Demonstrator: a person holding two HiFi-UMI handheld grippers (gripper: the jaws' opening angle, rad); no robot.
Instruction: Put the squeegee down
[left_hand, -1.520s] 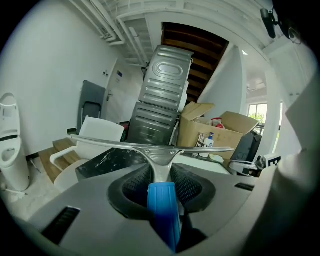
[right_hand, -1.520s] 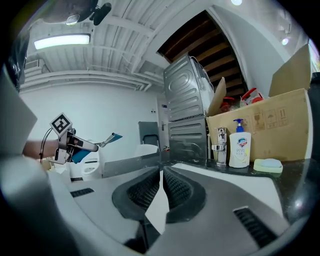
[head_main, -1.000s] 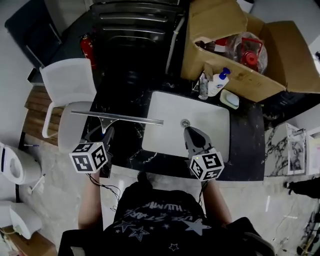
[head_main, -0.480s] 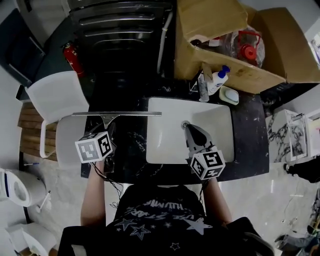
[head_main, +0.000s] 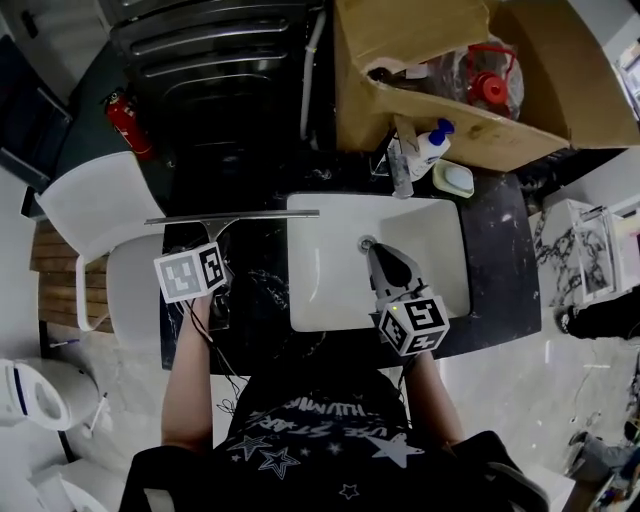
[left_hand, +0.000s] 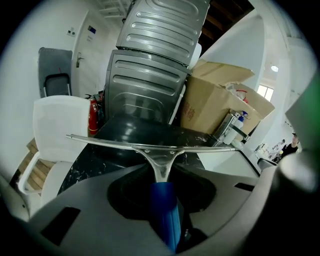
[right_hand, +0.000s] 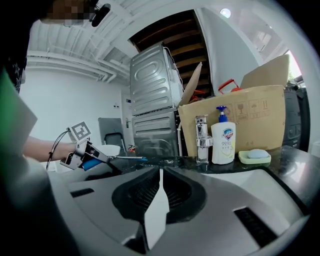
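Note:
The squeegee (head_main: 232, 216) has a long metal blade and a blue handle (left_hand: 165, 210). My left gripper (head_main: 213, 252) is shut on that handle and holds the blade level, crosswise over the black marble counter (head_main: 255, 300), left of the white sink (head_main: 330, 300). I cannot tell whether the blade touches the counter. In the left gripper view the squeegee (left_hand: 152, 147) stretches across in front of the jaws. My right gripper (head_main: 385, 258) hangs over the sink, shut and empty. Its view shows the left gripper (right_hand: 82, 152) and the squeegee blade (right_hand: 127, 158) at the left.
A faucet (head_main: 400, 170), a soap pump bottle (head_main: 430, 145) and a soap dish (head_main: 453, 180) stand behind the sink. An open cardboard box (head_main: 450, 115) sits behind them. A washing machine (head_main: 220, 60), a fire extinguisher (head_main: 125, 122) and a white chair (head_main: 110, 220) are at the left.
My left gripper has carried the squeegee farther out over the counter, away from the person, and lower. The right gripper has shifted a little forward over the sink.

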